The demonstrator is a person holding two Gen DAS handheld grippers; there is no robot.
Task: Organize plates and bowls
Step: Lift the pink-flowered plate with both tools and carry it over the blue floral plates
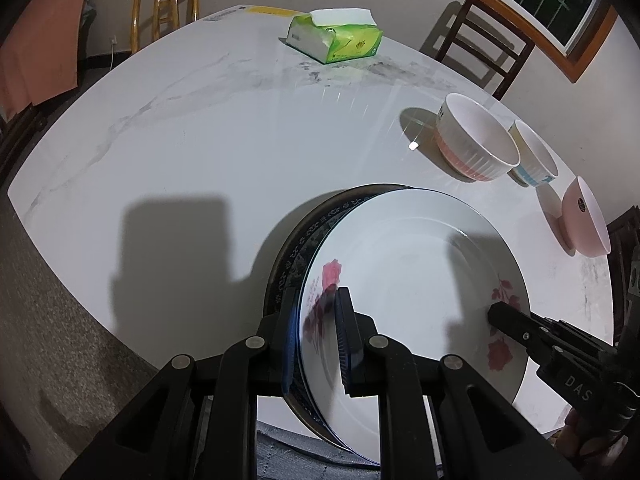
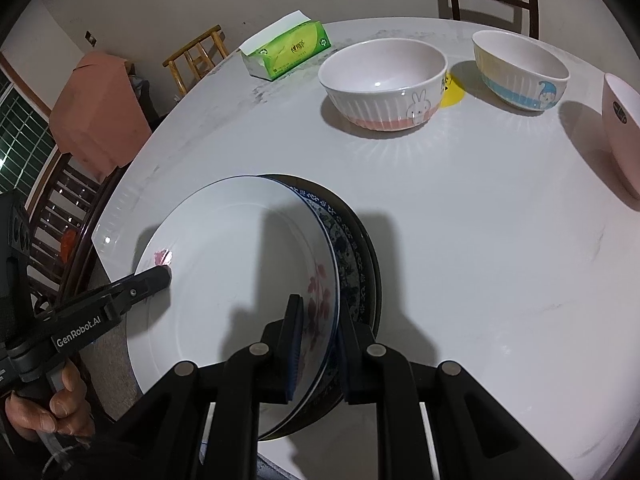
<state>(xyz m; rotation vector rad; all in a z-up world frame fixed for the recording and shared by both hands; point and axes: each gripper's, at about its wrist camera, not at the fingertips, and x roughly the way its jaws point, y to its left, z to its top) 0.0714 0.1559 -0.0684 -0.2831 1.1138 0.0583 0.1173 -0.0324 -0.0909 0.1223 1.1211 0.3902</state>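
With the stack of a white rose-printed ceramic plate (image 2: 224,280) over blue-patterned plates (image 2: 352,264) clamped at opposite rims by the left gripper (image 1: 316,344) and right gripper (image 2: 320,352) near the marble table's (image 2: 480,240) edge, slippage could be caused by uneven lowering.

A glossy, glazed ceramic finish is shown by the rose plate (image 1: 408,280) and the ribbed bowl (image 2: 384,84) — light is reflected off both. The table (image 1: 200,140) is seen as polished, marble-veined stone, smooth and shiny. Matt black plastic is presented by the left gripper (image 1: 316,344) — its pads look ridged. The chair (image 1: 168,4) is varnished wood.
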